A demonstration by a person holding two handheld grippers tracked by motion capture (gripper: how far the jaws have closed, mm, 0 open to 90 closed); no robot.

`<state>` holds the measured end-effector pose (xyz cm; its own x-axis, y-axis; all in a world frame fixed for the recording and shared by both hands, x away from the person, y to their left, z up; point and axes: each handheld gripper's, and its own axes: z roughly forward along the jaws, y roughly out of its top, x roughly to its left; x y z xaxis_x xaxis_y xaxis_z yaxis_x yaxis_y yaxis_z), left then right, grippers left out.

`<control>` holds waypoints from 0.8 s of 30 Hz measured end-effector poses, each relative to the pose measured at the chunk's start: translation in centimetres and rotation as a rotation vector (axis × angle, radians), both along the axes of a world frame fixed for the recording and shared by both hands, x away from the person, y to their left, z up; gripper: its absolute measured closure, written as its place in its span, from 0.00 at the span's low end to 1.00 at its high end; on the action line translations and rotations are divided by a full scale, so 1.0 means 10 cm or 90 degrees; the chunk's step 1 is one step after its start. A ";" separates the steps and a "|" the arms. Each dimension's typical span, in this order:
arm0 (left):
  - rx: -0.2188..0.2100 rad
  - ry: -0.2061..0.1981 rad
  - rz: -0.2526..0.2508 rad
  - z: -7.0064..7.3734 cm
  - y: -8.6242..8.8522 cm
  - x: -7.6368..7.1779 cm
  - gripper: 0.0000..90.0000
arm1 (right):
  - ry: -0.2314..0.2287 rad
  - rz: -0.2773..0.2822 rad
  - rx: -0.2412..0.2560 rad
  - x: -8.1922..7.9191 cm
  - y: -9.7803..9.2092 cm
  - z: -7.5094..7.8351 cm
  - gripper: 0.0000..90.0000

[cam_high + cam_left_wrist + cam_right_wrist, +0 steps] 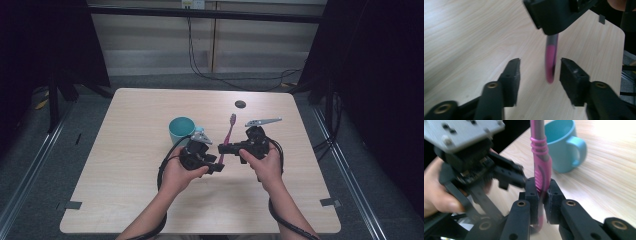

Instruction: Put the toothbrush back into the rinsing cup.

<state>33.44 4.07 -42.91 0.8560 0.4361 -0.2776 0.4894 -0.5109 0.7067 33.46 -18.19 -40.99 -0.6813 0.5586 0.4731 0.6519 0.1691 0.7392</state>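
Observation:
A pink and grey toothbrush (230, 131) is held above the middle of the wooden table (125, 165), head pointing away. My right gripper (226, 148) is shut on its handle (541, 170), the jaws pressing both sides. My left gripper (216, 167) is open just beside it. The pink handle end (550, 62) hangs between the left gripper's (540, 64) spread jaws, nearer the right-hand one, and I cannot tell whether it touches. A teal mug (181, 129) stands upright on the table to the left of both grippers, and its handle (579, 147) faces them.
A small dark round disc (240, 104) lies near the table's far edge. Black cables (235, 82) run over the floor behind the table. Dark frames and curtains stand to both sides. A person's hands (177, 177) hold both grippers near the table's middle.

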 end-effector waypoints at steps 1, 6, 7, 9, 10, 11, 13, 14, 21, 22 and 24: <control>0.001 0.002 0.003 0.01 0.02 0.01 0.51 | 0.001 -0.001 -0.004 0.00 -0.02 0.00 0.92; -0.032 -0.007 0.011 0.10 0.11 0.03 0.42 | 0.001 -0.006 -0.018 -0.02 -0.09 -0.02 0.92; -0.041 -0.009 0.016 0.13 0.13 0.04 0.42 | 0.001 -0.007 -0.019 -0.02 -0.10 -0.02 0.92; -0.046 -0.014 0.018 0.18 0.15 0.06 0.41 | 0.006 -0.009 -0.020 -0.02 -0.12 -0.03 0.92; -0.054 -0.013 0.020 0.22 0.16 0.07 0.41 | 0.007 -0.008 -0.024 -0.02 -0.12 -0.04 0.92; -0.058 -0.014 0.020 0.24 0.16 0.08 0.41 | 0.009 -0.006 -0.025 -0.02 -0.12 -0.05 0.92; -0.064 -0.025 0.022 0.30 0.17 0.10 0.41 | 0.010 -0.005 -0.030 -0.03 -0.12 -0.06 0.92; -0.065 -0.025 0.020 0.33 0.18 0.11 0.41 | 0.013 -0.005 -0.031 -0.03 -0.12 -0.06 0.92; -0.083 -0.037 0.030 0.49 0.18 0.15 0.41 | 0.021 0.005 -0.036 -0.02 -0.07 -0.06 0.92; -0.089 -0.038 0.029 0.51 0.17 0.15 0.41 | 0.020 0.008 -0.035 -0.01 -0.06 -0.07 0.92; -0.086 -0.035 0.026 0.53 0.16 0.16 0.42 | 0.020 0.010 -0.037 -0.01 -0.04 -0.07 0.92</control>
